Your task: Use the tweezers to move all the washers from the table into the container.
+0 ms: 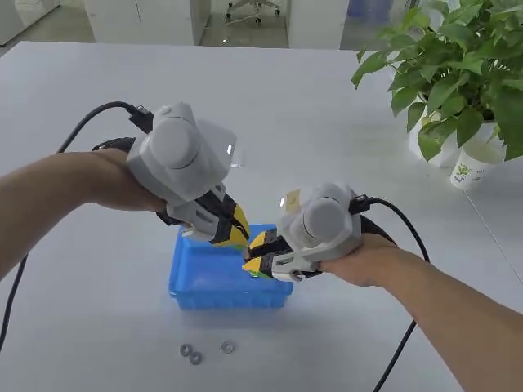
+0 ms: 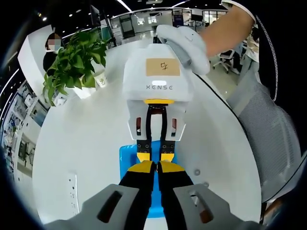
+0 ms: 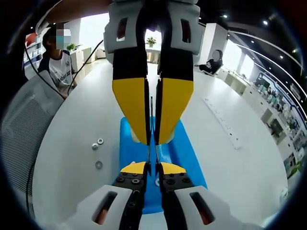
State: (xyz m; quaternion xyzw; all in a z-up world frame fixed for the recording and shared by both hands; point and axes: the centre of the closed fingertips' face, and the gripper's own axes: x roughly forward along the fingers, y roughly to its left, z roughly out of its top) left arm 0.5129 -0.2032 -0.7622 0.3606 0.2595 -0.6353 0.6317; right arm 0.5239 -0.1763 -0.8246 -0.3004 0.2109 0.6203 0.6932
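Observation:
My two grippers meet tip to tip above the blue container (image 1: 229,299). The left gripper (image 1: 237,233) comes from the upper left, the right gripper (image 1: 255,260) from the right. In the right gripper view a thin dark pair of tweezers (image 3: 151,115) rises from the right gripper (image 3: 152,167) and runs up between the jaws of the left gripper (image 3: 151,139). Both pairs of jaws are closed on it. Three washers (image 1: 195,354) lie on the table in front of the container, also seen as washers (image 3: 97,146). A small ring lies on the container (image 3: 187,158) floor.
A potted plant (image 1: 458,73) stands at the back right of the white table (image 1: 98,98). Black cables (image 1: 82,126) trail from both grippers. A person sits beyond the table in the right gripper view. In the left gripper view the container (image 2: 125,155) lies under both grippers.

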